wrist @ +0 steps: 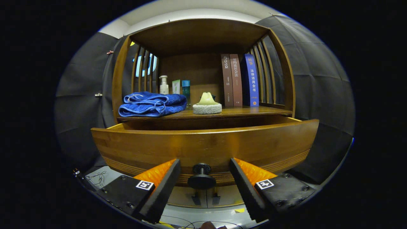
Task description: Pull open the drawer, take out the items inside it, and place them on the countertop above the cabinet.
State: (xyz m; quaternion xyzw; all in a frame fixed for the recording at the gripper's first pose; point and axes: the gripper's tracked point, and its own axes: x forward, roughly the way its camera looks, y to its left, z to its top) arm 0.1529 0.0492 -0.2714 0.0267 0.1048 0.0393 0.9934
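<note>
A wooden drawer (203,143) stands pulled out from the cabinet, its front panel close ahead of me. Its dark round knob (201,176) sits between my fingers, and neither finger touches it. My gripper (203,173) is open, one finger on each side of the knob. The drawer's inside is hidden behind its front panel. On the countertop (254,111) above the drawer lie a folded blue towel (152,104) and a pale green sponge-like item on a white pad (207,104).
At the back of the shelf stand a white pump bottle (163,85), a small green box (175,86), a teal bottle (186,90) and three upright books (240,80). Slatted wooden sides enclose the shelf. Cables lie on the light surface below.
</note>
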